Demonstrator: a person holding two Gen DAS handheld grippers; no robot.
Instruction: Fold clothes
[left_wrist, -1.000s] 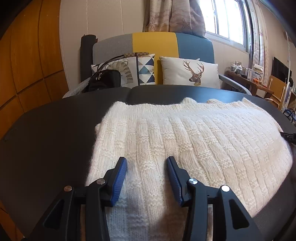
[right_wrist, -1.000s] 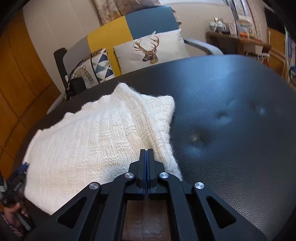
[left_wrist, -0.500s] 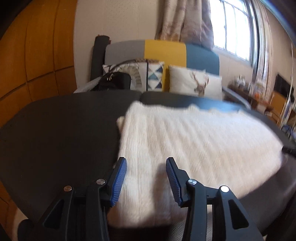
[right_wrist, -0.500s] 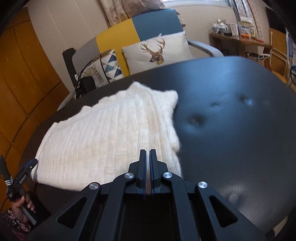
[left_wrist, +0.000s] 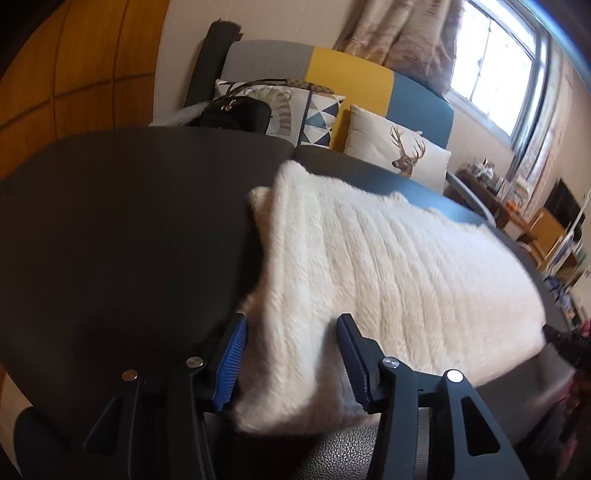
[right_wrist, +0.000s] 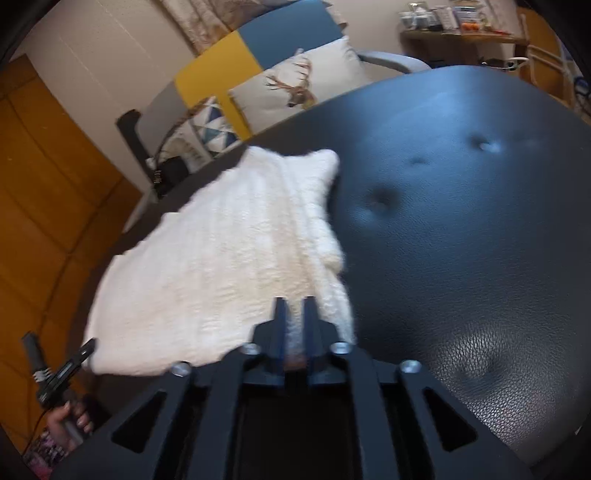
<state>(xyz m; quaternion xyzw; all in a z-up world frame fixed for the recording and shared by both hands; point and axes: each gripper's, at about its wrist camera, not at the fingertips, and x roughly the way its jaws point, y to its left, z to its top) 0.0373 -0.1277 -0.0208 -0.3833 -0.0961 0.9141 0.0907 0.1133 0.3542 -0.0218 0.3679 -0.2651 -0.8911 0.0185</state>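
Note:
A cream knitted sweater (left_wrist: 388, 266) lies folded flat on a black leather surface (left_wrist: 129, 221). My left gripper (left_wrist: 291, 325) is open at the sweater's near left corner, and the cloth's edge lies between its blue pads (left_wrist: 232, 354) without being pinched. In the right wrist view the sweater (right_wrist: 221, 258) stretches away to the left. My right gripper (right_wrist: 294, 306) stands at its near right edge with the jaws parted by a narrow gap, white knit showing in that gap. A hand (right_wrist: 70, 417) holds the left gripper (right_wrist: 66, 369) at the lower left.
The leather surface (right_wrist: 461, 221) is bare and dimpled to the right of the sweater. Behind it stands a grey, yellow and blue sofa (left_wrist: 351, 77) with a deer cushion (left_wrist: 399, 155), a patterned cushion (left_wrist: 314, 114) and a black handbag (left_wrist: 236, 114). Wooden panels (left_wrist: 74, 74) line the left wall.
The right gripper's jaws went from shut on the sweater's edge to slightly parted. Both grippers drew back toward the near edge, and the left one swung toward the sweater's left corner.

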